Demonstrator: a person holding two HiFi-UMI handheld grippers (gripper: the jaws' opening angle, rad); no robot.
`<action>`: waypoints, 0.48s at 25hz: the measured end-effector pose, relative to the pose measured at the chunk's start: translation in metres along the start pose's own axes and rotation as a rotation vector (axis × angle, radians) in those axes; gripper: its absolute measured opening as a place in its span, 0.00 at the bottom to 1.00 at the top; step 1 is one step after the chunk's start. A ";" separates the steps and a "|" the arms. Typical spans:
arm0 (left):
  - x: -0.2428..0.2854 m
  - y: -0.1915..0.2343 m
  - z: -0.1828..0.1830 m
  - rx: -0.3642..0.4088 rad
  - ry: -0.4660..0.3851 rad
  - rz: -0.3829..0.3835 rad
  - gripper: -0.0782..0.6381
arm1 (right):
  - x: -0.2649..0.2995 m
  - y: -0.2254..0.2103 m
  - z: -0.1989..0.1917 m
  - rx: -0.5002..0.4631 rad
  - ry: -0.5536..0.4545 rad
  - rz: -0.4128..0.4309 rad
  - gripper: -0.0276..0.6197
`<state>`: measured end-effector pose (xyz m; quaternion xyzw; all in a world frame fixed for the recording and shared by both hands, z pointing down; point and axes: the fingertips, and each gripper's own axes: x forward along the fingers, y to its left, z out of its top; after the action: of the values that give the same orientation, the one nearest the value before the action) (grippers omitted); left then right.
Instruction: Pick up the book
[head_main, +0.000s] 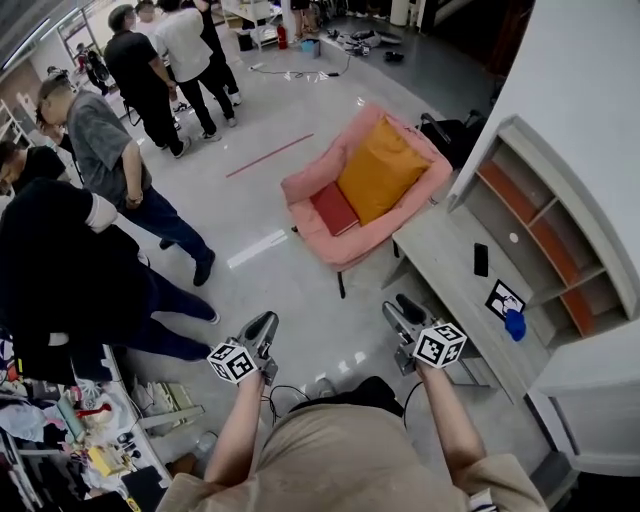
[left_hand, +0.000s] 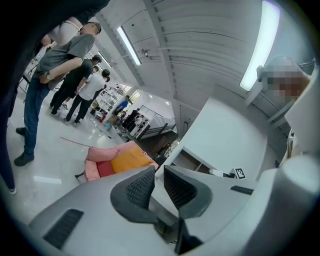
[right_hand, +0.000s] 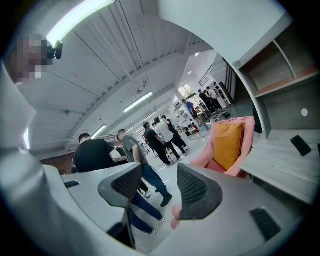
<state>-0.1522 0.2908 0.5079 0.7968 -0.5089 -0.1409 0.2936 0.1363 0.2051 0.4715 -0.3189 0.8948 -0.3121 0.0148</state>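
- While both grippers are held low in the head view, several bystanders (head_main: 105, 140) are seen standing along the left edge and in the upper left of the frame.
- At lower centre-left, the left gripper (head_main: 262, 322) is held above the grey floor (head_main: 300, 275). In the left gripper view (left_hand: 159, 172) its jaws are drawn close, with only a narrow slit left between them, and nothing is gripped.
- Just above the middle of the frame, a pink chair (head_main: 305, 185) is placed. The red book (head_main: 334, 208) is laid flat on its seat, against the left edge of an orange cushion (head_main: 380, 170). The book is well apart from both grippers.
- At lower centre-right, the right gripper (head_main: 400, 310) is held beside the near end of a grey desk (head_main: 440, 250). In the right gripper view (right_hand: 160, 175) its jaws are spread clearly apart and nothing is held between them.
- Further right, a black phone (head_main: 481, 259) is laid on the desk, and a marker card (head_main: 503, 298) and a small blue object (head_main: 515, 324) are found below it.
- Along the right side, a shelf unit (head_main: 545, 215) is set behind the desk.
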 end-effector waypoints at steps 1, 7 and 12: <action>0.002 0.000 0.001 0.000 0.003 -0.003 0.17 | 0.003 -0.001 0.003 -0.001 -0.002 -0.001 0.38; 0.028 0.004 0.005 -0.009 0.004 -0.004 0.18 | 0.017 -0.009 0.030 -0.001 -0.020 0.030 0.38; 0.058 0.001 0.022 -0.001 -0.031 0.016 0.18 | 0.036 -0.043 0.053 -0.004 0.005 0.048 0.38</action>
<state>-0.1390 0.2318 0.4954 0.7902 -0.5197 -0.1513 0.2874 0.1434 0.1294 0.4598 -0.2965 0.9028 -0.3108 0.0193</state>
